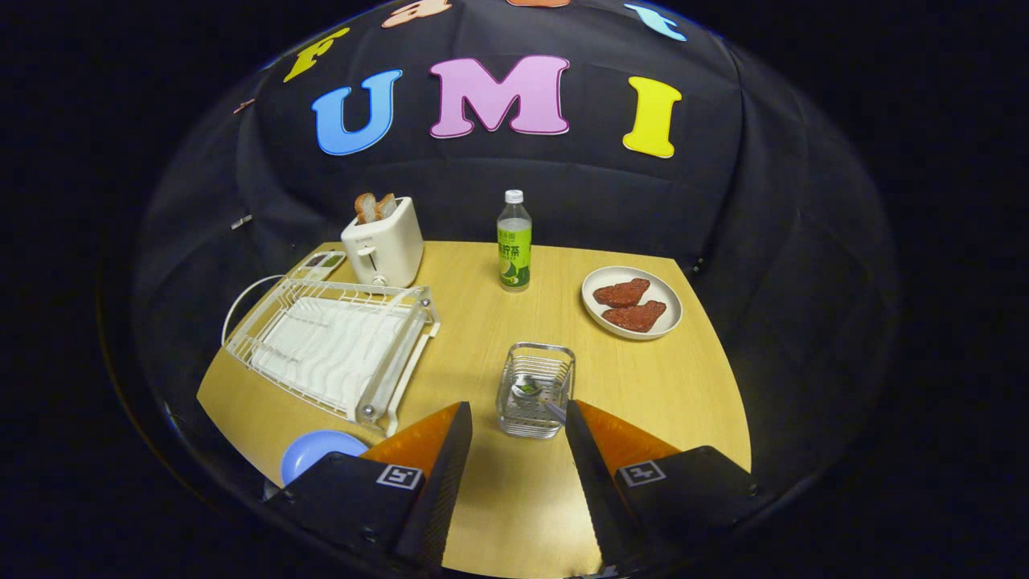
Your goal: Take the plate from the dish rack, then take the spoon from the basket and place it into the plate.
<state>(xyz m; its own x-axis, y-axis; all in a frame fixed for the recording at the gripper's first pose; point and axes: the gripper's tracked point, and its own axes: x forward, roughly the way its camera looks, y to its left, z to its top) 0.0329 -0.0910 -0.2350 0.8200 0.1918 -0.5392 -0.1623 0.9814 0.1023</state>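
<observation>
A blue plate [317,452] lies on the wooden table [474,322], just left of my left finger and in front of the white wire dish rack [334,350], which holds no plate. A small metal wire basket [535,389] stands just ahead of my fingers, slightly toward the right one. Inside it a metal spoon [531,392] leans, its bowl toward the left and its handle rising to the basket's near right corner, close to my right fingertip. My gripper [518,418] is open above the table with nothing between its fingers.
A white toaster [383,243] with bread slices stands behind the rack. A green-labelled bottle [514,241] is at the table's far middle. At the far right a white plate [633,302] carries two brown pieces of food. A white cable [241,299] loops left of the rack.
</observation>
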